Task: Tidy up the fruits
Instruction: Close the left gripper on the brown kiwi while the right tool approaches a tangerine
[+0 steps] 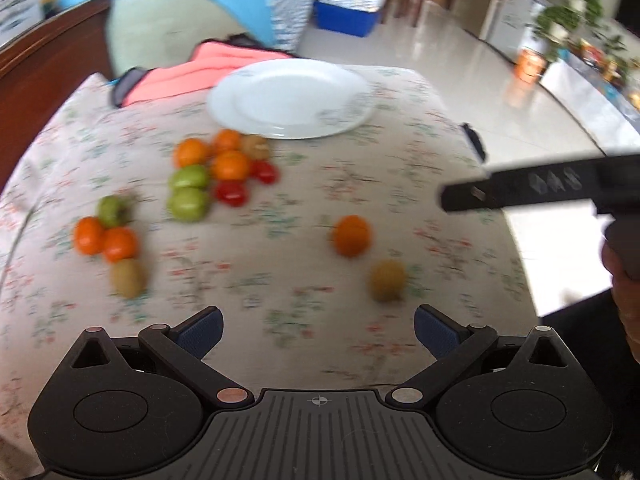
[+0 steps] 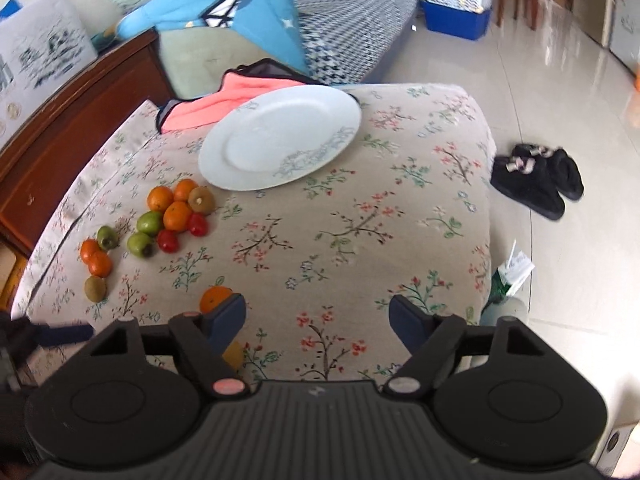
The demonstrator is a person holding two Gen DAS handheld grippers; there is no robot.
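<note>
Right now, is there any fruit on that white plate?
No. In the right wrist view the white plate is bare, and the oranges, like the other fruit, lie on the flowered tablecloth beside it.

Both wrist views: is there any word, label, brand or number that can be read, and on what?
None can be read.
White board with dark print, by the wooden furniture: blurred.
Orange container on the floor: blurred.
Plate: a floral motif only, no text.

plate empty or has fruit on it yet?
Empty. The white plate shows a bare surface in both views; all fruit, like the orange, lies on the floral cloth.
</note>
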